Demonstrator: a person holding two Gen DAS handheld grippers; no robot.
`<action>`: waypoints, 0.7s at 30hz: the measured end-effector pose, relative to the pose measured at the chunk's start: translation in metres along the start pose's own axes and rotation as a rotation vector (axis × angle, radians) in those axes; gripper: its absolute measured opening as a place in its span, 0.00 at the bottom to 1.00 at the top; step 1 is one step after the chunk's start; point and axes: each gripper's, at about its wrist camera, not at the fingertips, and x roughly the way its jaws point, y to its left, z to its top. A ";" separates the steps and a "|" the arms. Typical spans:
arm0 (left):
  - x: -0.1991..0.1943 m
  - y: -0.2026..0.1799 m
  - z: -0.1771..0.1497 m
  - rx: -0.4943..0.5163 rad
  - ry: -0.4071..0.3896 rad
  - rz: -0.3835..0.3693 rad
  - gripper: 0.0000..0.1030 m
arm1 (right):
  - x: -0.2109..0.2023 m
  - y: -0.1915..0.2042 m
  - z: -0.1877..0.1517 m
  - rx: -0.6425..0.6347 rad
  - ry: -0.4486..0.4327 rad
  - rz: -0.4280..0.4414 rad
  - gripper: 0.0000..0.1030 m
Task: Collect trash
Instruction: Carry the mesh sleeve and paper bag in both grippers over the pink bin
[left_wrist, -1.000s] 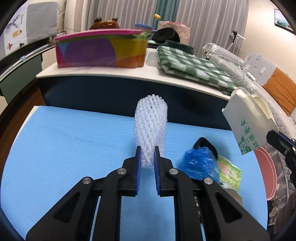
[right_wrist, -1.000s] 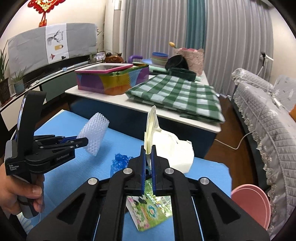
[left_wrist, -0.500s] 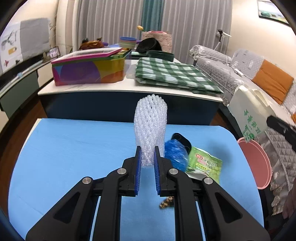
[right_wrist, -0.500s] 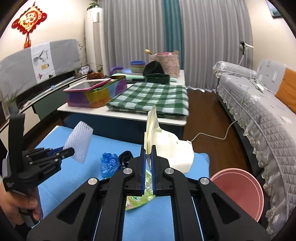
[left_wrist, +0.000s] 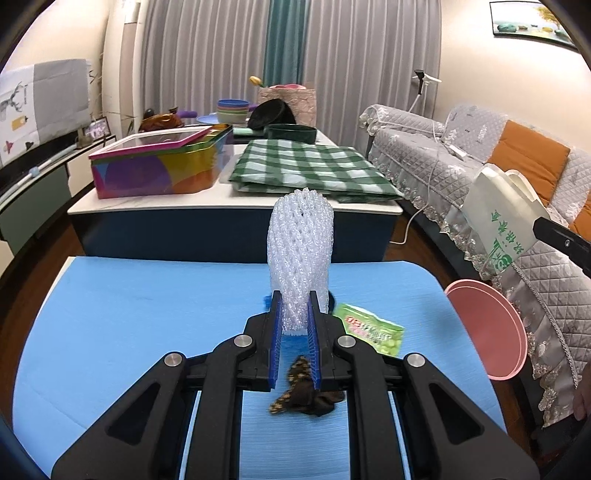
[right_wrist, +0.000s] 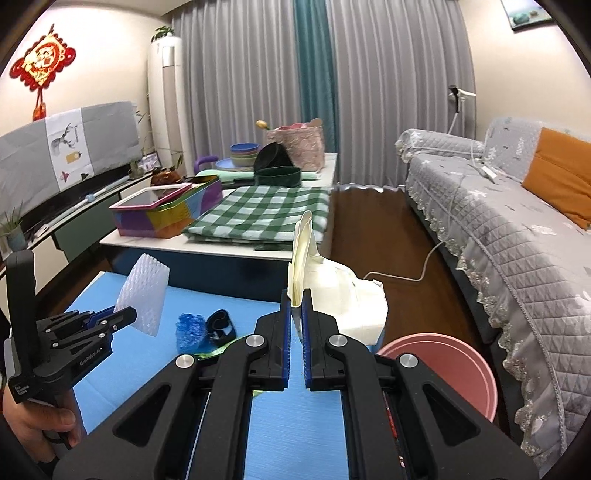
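While L claw (left_wrist: 294, 325) grips foam net (left_wrist: 301, 254); long axis upright.

Behind the blue table (left_wrist: 129, 314), a white-topped counter (left_wrist: 229, 205) bearing a multicoloured box (left_wrist: 159, 170) at left, a folded green checked cloth (left_wrist: 306, 170) beside it, stacked bowls (left_wrist: 232, 110) farther back. Right of that counter, a grey quilted sofa (right_wrist: 517, 229) with an orange cushion (right_wrist: 561, 181).
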 end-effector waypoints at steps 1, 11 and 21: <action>0.000 -0.003 0.000 0.002 0.000 -0.003 0.12 | -0.004 -0.006 -0.001 0.006 -0.003 -0.008 0.05; 0.009 -0.044 -0.001 0.040 0.002 -0.052 0.12 | -0.024 -0.048 -0.010 0.041 -0.016 -0.076 0.05; 0.018 -0.082 -0.005 0.077 0.010 -0.099 0.12 | -0.038 -0.084 -0.018 0.085 -0.022 -0.130 0.05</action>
